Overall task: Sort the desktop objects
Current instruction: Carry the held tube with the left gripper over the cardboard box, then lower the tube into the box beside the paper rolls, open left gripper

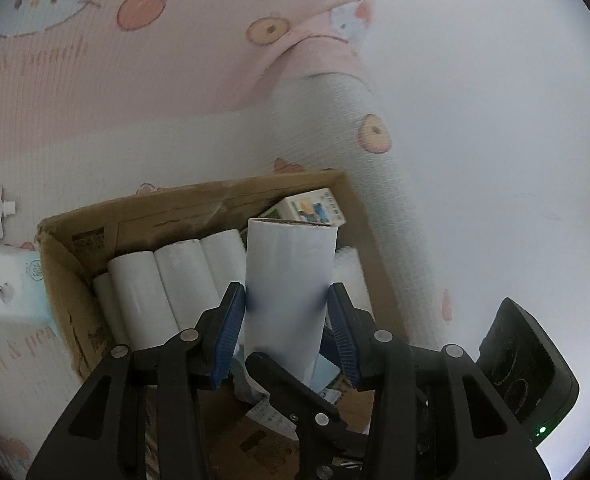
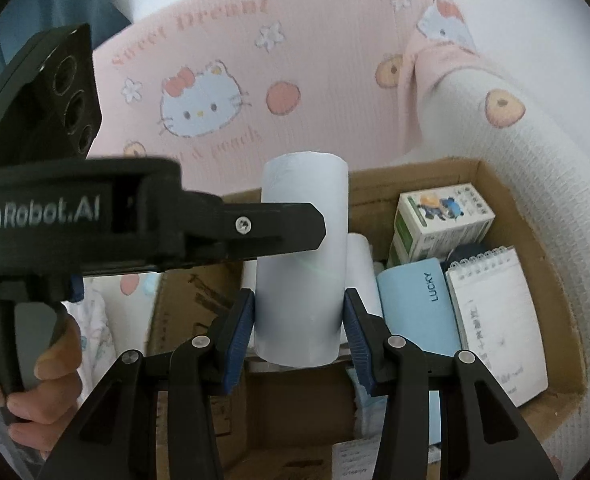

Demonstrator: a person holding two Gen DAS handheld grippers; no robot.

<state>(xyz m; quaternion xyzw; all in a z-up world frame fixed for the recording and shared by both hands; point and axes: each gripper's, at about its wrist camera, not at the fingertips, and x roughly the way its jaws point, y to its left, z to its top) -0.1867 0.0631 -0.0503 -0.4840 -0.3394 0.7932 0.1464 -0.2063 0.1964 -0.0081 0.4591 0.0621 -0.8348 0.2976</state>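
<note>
The left gripper (image 1: 287, 320) clamps a white paper roll (image 1: 289, 296) between its blue pads (image 1: 227, 332), the roll upright and plain, its surface smooth and slightly blurred. The right gripper (image 2: 299, 324) likewise grips a second white roll (image 2: 303, 256) (a pale cylinder with a faint seam). Both rolls hang over an open cardboard box (image 1: 71, 280). Inside lie more white rolls in a row (image 1: 167, 280), a light blue case marked LUCKY (image 2: 415, 304), a spiral notepad (image 2: 495, 320) and a small printed carton (image 2: 439, 220). Beyond spreads pink cartoon-cat fabric (image 2: 235, 72).
</note>
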